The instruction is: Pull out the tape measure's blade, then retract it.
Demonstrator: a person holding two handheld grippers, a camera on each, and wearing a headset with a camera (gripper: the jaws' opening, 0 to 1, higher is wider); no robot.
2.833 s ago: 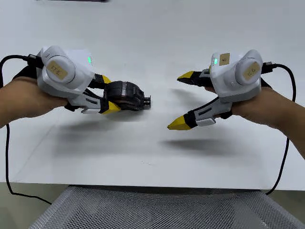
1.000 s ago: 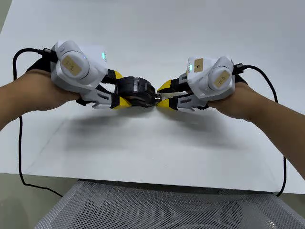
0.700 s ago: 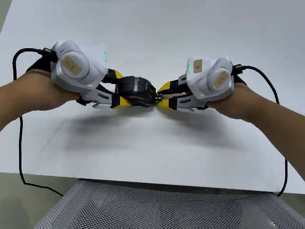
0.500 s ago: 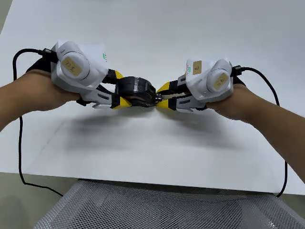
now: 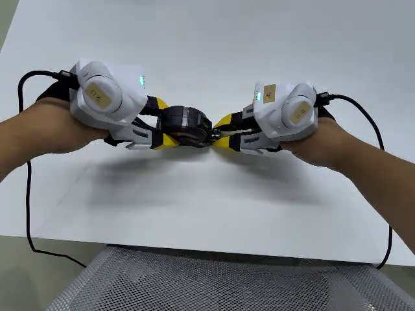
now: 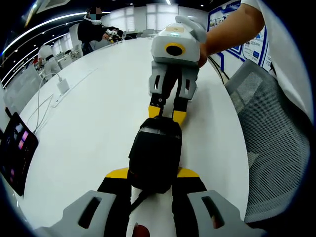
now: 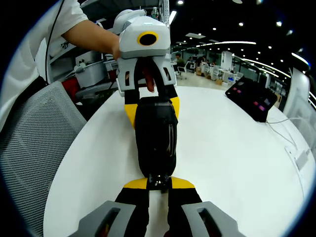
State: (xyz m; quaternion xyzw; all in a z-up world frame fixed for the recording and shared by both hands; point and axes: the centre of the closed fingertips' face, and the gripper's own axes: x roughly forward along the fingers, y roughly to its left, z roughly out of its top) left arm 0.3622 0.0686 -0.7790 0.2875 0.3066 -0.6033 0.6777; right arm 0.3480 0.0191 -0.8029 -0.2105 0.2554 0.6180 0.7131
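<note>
White table [image 5: 207,214]. I held tape measure [image 5: 183,125] clamped in left gripper [image 5: 164,123]. Right gripper [image 5: 221,131], earlier wide apart, now pinched blade hook [image 5: 211,135], seemingly. Nothing drawn out yet; pull next.

No legible text, apparently.

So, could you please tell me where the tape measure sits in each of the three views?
Head view: tape measure centre, between left tongs and right tongs.
Left gripper view: lower centre, in left tongs.
Right gripper view: centre, hook end nearest.
Shared landmark: white table.
</note>
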